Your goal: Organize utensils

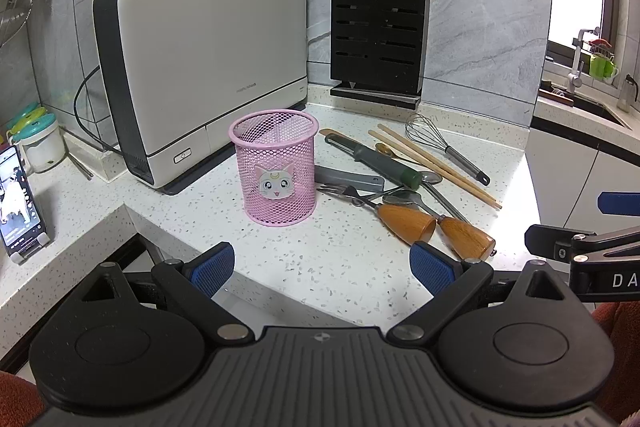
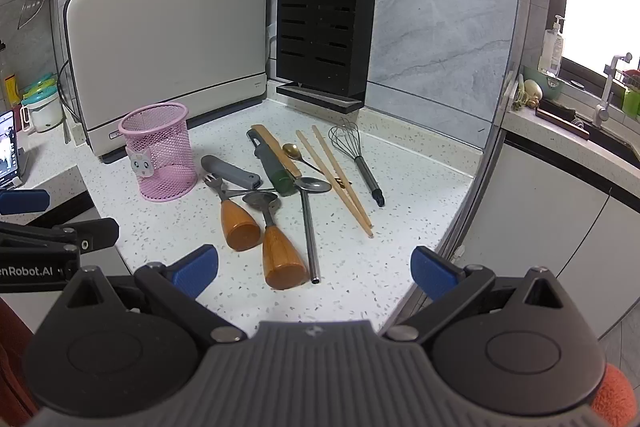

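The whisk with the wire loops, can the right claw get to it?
Probably yes. The right claw is open and empty, and the metal wire whisk lies flat at the far right of the pile, apart from the pale wooden chopsticks beside it, with nothing on top of it.

Ahead of your right gripper (image 2: pixel 314 269), the speckled desk (image 2: pixel 360 275) looks polished stone. You see glossy wooden-handled cutlery (image 2: pixel 282 259), a shiny metal spoon (image 2: pixel 310 227), matt wood chopsticks (image 2: pixel 340 179), and a pink wire-mesh cup (image 2: pixel 162 151) left.
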Demonstrator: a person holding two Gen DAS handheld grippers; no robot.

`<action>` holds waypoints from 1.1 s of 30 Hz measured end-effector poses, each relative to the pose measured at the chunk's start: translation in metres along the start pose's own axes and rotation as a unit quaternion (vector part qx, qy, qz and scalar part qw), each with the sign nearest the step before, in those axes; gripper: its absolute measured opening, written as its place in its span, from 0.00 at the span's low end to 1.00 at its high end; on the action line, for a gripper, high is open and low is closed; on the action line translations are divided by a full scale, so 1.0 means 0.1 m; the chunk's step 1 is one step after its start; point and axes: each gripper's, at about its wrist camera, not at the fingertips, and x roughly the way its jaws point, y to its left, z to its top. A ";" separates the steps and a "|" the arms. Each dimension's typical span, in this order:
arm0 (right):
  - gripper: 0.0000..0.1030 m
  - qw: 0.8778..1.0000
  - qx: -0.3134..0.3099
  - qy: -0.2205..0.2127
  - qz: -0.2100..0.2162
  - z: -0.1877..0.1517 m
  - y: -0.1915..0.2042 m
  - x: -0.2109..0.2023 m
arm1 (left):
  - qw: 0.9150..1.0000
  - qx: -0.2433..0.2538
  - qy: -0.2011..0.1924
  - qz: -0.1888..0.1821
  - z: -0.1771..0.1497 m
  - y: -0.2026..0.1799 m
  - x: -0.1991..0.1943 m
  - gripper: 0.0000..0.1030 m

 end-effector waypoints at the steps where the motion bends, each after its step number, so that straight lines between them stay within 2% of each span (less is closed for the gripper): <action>1: 0.97 1.000 0.000 0.000 0.000 0.00 0.00 0.00 | 1.000 0.000 0.000 0.000 0.00 0.00 0.00 1.00; 15: 0.97 1.000 -0.002 0.005 0.003 0.03 -0.01 0.03 | 1.000 -0.004 0.004 -0.004 0.02 0.02 0.02 1.00; 23: 0.97 1.000 -0.013 -0.010 0.019 0.16 -0.04 0.16 | 1.000 -0.016 -0.020 0.006 0.18 0.09 0.14 1.00; 25: 0.97 1.000 -0.017 -0.004 0.025 0.22 -0.05 0.24 | 0.999 -0.027 -0.016 0.005 0.23 0.12 0.21 1.00; 30: 0.97 0.998 -0.043 0.024 0.036 0.39 -0.05 0.48 | 0.998 -0.054 0.008 -0.027 0.34 0.22 0.40 1.00; 33: 0.97 0.997 -0.069 0.024 0.037 0.52 -0.04 0.58 | 0.998 -0.055 0.011 -0.023 0.40 0.26 0.50 1.00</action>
